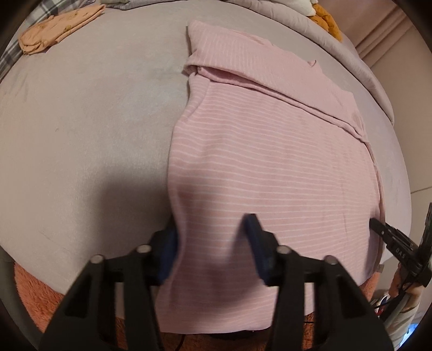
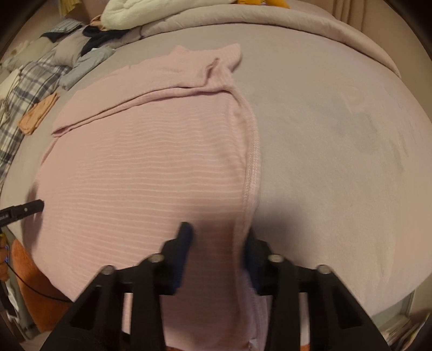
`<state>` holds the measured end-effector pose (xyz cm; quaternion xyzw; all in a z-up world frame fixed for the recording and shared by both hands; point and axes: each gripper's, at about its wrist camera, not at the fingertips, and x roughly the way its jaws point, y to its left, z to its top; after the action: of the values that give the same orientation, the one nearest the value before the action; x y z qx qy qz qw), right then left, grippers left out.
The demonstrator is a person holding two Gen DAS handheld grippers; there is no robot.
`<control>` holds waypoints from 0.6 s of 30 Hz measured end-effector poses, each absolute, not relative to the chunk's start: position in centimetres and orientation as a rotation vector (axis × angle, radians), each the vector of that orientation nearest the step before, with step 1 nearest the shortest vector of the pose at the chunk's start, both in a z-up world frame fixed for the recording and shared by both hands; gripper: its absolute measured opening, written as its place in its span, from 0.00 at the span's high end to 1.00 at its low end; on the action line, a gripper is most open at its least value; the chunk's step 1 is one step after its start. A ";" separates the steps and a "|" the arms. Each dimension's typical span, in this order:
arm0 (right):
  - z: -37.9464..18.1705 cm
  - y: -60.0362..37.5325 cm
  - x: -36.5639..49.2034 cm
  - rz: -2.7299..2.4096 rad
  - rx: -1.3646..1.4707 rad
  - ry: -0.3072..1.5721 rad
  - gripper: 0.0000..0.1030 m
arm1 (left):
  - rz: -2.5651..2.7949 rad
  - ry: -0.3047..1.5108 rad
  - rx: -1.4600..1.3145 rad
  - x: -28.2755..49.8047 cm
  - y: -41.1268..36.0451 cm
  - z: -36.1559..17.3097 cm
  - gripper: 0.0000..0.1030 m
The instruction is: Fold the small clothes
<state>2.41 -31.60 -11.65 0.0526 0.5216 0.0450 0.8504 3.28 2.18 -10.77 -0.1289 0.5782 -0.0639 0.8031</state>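
A pink garment with thin white stripes (image 1: 270, 151) (image 2: 140, 162) lies flat on the grey bed sheet (image 1: 81, 129), its far part folded over. My left gripper (image 1: 212, 240) is down at the garment's near left edge. Its blue pads stand partly apart with a raised hump of the cloth between them. My right gripper (image 2: 217, 243) straddles the stitched right hem (image 2: 251, 172) near the bed's front edge, its pads also apart around the fabric. Both sets of pads are blurred. A finger of the right gripper (image 1: 378, 228) shows at the garment's right side in the left wrist view.
A folded peach garment (image 1: 54, 29) (image 2: 37, 116) lies at the far left of the bed. Plaid bedding (image 2: 29, 81) and a heap of clothes (image 2: 91, 54) sit beyond it, and a rolled duvet (image 2: 243, 19) runs along the back. An orange fluffy rug (image 1: 32, 291) lies below the bed's front edge.
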 end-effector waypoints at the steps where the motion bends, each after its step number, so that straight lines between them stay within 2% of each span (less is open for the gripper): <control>1: -11.6 -31.3 2.5 0.105 0.112 1.096 0.83 | -0.140 1.236 -0.280 3.2 2.3 -10.8 0.73; 2: -11.6 -31.0 2.7 0.119 0.118 1.093 0.89 | -0.143 1.235 -0.297 3.1 2.3 -10.8 0.82; 3: -11.5 -30.9 2.9 0.126 0.130 1.092 0.89 | -0.142 1.234 -0.307 3.1 2.3 -10.8 0.87; 6: -11.5 -30.9 3.0 0.122 0.153 1.095 0.91 | -0.141 1.234 -0.330 3.0 2.7 -10.4 0.93; 18: -7.7 -31.5 2.8 0.197 0.262 0.977 0.92 | -0.187 1.147 -0.343 4.1 1.8 -7.2 0.95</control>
<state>2.83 -31.53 -7.74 0.1255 0.4672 0.0944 0.8701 4.08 1.84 -7.16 -0.1614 0.5389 -0.0880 0.8221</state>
